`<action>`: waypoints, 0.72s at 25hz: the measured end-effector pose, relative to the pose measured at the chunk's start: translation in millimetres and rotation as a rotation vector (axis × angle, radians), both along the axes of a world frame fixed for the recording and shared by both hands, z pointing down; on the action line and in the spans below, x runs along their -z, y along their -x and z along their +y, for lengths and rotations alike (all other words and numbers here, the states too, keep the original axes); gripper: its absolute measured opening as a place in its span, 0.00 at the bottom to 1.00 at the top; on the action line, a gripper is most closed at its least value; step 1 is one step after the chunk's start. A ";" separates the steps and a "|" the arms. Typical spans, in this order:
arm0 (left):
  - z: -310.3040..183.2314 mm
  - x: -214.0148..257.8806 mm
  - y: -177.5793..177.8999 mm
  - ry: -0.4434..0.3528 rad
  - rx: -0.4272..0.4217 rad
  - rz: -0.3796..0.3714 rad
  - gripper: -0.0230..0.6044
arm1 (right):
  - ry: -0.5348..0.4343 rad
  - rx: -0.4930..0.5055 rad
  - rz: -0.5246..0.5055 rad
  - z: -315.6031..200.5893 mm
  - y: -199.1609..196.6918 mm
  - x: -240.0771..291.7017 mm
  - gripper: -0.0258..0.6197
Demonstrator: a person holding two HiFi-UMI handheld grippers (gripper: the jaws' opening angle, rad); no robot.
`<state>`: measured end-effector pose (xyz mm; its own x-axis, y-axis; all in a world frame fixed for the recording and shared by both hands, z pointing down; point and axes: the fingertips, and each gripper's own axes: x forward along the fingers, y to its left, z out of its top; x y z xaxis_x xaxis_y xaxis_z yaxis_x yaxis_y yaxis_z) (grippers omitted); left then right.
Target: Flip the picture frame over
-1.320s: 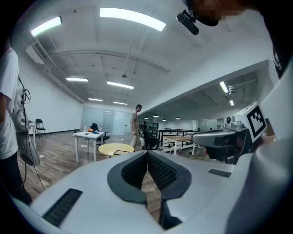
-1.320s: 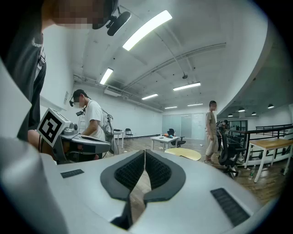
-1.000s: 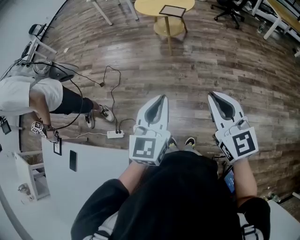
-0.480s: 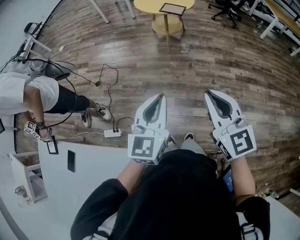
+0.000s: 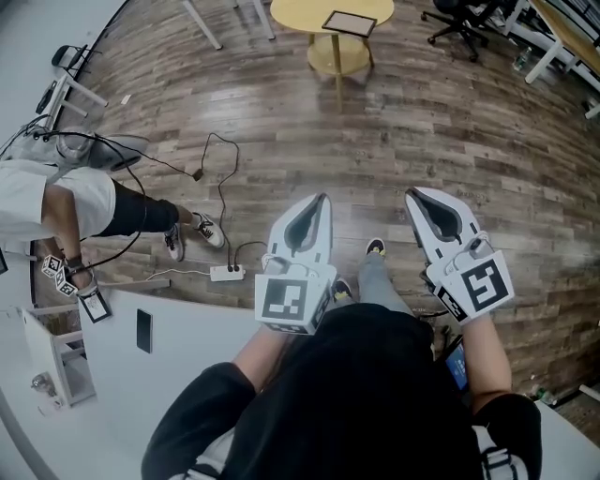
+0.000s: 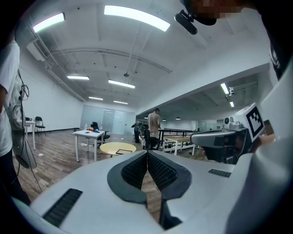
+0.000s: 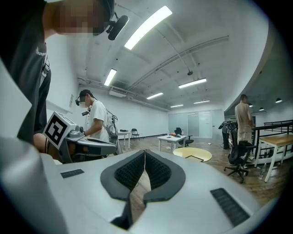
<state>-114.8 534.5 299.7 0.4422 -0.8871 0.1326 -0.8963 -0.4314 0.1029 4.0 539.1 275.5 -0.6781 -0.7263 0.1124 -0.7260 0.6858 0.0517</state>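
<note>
**Picture Frame Position and Gripper Status**

The picture frame [image 5: 349,22] lies flat on a round yellow table [image 5: 295,13] at the far edge of the head view, well apart from both grippers. An office chair [image 5: 459,19] stands to the right of the table.

The left gripper [image 5: 323,198] is clenched, its pads meeting at the tips with nothing between them. The right gripper [image 5: 412,195] is clenched and empty too. Both are held side by side in front of the wearer's body (tips pointing toward the yellow table).

Beneath them is wood floor [image 5: 450,131], where a cable [image 5: 220,178] runs to a power strip [image 5: 228,273]. A second person [image 5: 47,202] stands at the left, beside a white table [image 5: 187,337].
</note>
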 end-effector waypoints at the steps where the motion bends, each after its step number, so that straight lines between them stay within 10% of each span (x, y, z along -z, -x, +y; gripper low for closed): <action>1: -7.4 -1.6 -3.7 0.001 0.000 -0.004 0.07 | 0.001 0.003 0.007 -7.3 -2.6 -2.1 0.07; 18: -151.1 -3.1 -81.8 -0.011 0.055 -0.086 0.07 | 0.028 0.108 0.004 -152.8 -78.3 -15.6 0.07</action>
